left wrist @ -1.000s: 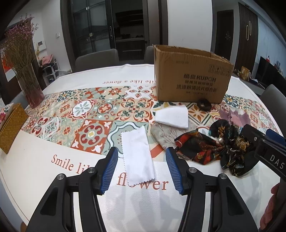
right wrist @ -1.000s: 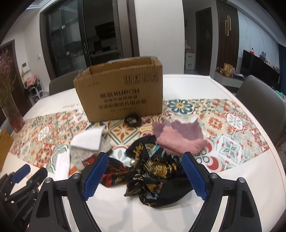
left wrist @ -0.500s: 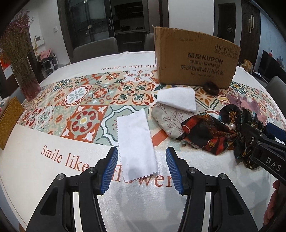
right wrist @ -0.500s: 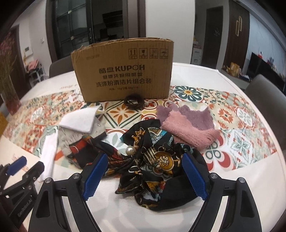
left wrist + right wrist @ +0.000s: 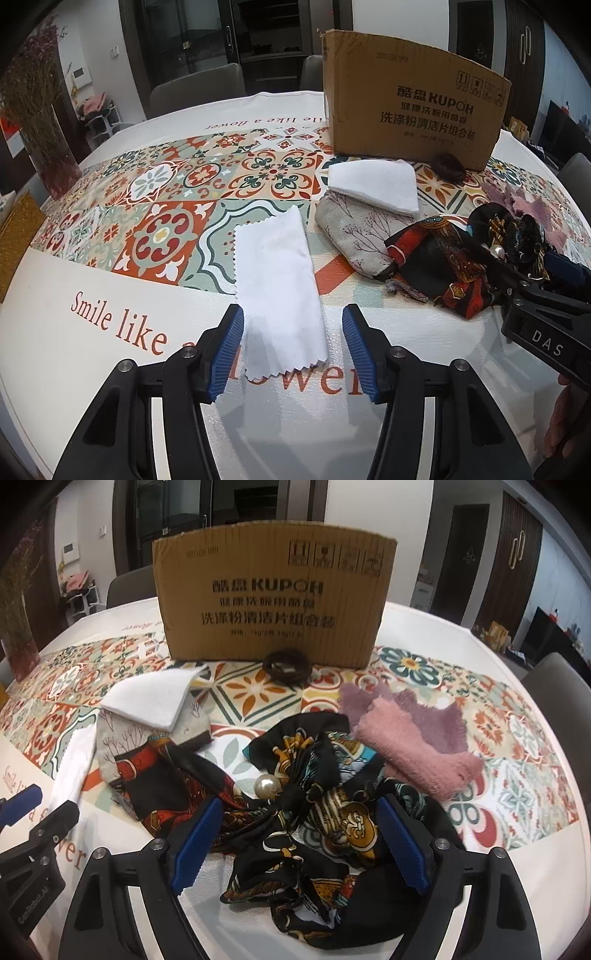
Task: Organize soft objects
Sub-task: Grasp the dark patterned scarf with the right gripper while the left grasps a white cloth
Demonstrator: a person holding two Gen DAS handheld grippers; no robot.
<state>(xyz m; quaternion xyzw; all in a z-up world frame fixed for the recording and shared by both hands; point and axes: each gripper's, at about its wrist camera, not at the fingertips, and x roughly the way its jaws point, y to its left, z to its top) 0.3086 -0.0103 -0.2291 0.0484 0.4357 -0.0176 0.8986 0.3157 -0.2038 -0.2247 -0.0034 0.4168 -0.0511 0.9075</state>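
A white cloth with zigzag edges (image 5: 277,280) lies flat on the tablecloth (image 5: 74,369). My left gripper (image 5: 291,332) is open low over it, its blue pads on either side of the cloth's near end without pressing it. A bunched black and gold scarf (image 5: 332,812) with a pearl (image 5: 266,786) lies between the wide-open jaws of my right gripper (image 5: 299,812). Beside it are a red and black scarf (image 5: 173,775), a grey branch-print pouch (image 5: 354,232) and a folded white towel (image 5: 373,184). Pink (image 5: 413,753) and purple (image 5: 436,723) fuzzy cloths lie to the right.
An open cardboard box (image 5: 273,602) stands behind the pile, with a brown hair tie (image 5: 286,664) at its foot. A vase of dried flowers (image 5: 40,122) and a woven yellow box (image 5: 18,236) sit at the far left. Grey chairs (image 5: 195,88) ring the round table.
Both grippers have sunk toward the table. The white cloth's near end now sits between the left jaws, and the black scarf between the right jaws. Neither jaw width changed.
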